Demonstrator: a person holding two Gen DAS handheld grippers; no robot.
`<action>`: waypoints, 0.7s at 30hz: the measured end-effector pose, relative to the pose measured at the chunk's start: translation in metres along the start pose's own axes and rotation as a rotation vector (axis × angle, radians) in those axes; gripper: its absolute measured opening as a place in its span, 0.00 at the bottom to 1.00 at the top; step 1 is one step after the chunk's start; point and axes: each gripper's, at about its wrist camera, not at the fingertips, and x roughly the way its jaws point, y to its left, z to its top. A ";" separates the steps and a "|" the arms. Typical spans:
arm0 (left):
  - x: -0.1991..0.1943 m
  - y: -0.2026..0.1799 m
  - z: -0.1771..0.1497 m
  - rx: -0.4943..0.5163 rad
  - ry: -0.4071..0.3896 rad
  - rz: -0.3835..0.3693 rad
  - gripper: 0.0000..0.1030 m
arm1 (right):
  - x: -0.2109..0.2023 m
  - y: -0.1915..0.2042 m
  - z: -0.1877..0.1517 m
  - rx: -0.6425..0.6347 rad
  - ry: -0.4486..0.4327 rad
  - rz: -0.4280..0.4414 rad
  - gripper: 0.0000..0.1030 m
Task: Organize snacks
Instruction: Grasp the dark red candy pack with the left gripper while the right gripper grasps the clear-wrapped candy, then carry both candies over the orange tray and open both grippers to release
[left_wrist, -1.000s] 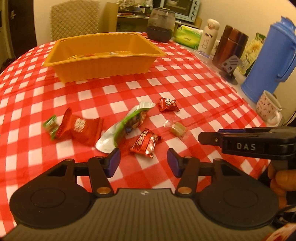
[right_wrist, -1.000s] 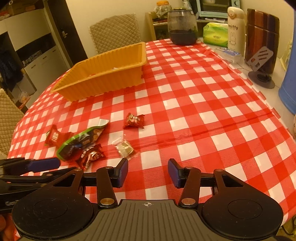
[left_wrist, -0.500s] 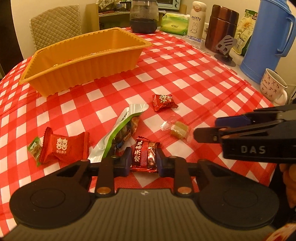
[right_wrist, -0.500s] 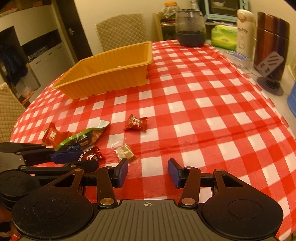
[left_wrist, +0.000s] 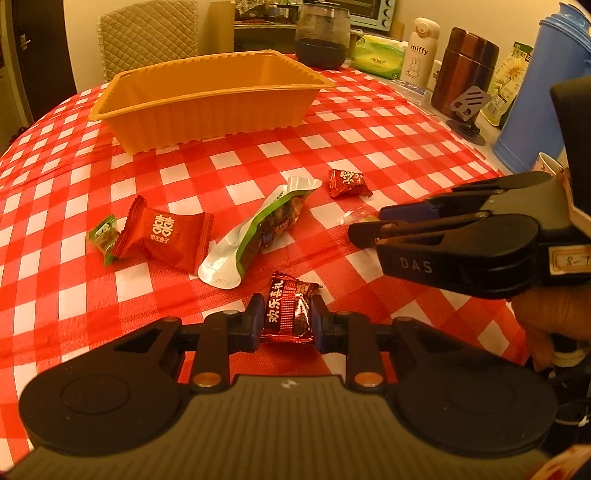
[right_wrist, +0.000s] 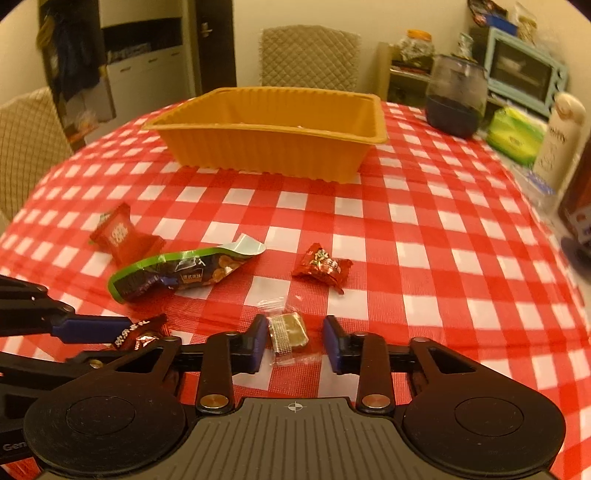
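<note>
My left gripper (left_wrist: 287, 318) is shut on a dark red foil candy (left_wrist: 290, 312) just above the checked tablecloth. My right gripper (right_wrist: 294, 342) is open, its fingers on either side of a clear-wrapped beige candy (right_wrist: 289, 330) that lies on the cloth. An orange tray (left_wrist: 207, 107) stands further back, also in the right wrist view (right_wrist: 273, 144). On the cloth lie a red packet (left_wrist: 164, 236), a small green candy (left_wrist: 103, 236), a green-edged snack pouch (left_wrist: 266, 225) and a small red candy (left_wrist: 347, 182).
At the table's right edge stand a blue jug (left_wrist: 535, 99), a brown canister (left_wrist: 465, 74), a white bottle (left_wrist: 419, 51), a green tissue pack (left_wrist: 376, 55) and a dark glass pot (left_wrist: 321, 37). Quilted chairs (right_wrist: 310, 55) stand behind the table.
My left gripper closed on the dark red foil candy and lifted it slightly. My right gripper moved left and forward, narrowed a little, and now straddles the clear-wrapped candy.
</note>
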 end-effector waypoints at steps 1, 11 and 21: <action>0.000 0.000 0.000 -0.001 0.000 0.001 0.23 | 0.000 0.002 0.000 -0.009 0.001 -0.002 0.20; -0.018 -0.002 0.001 -0.016 -0.031 0.007 0.23 | -0.027 0.000 -0.003 0.084 0.002 -0.007 0.20; -0.050 0.000 0.000 -0.052 -0.056 0.036 0.23 | -0.066 0.000 -0.005 0.148 -0.028 -0.015 0.20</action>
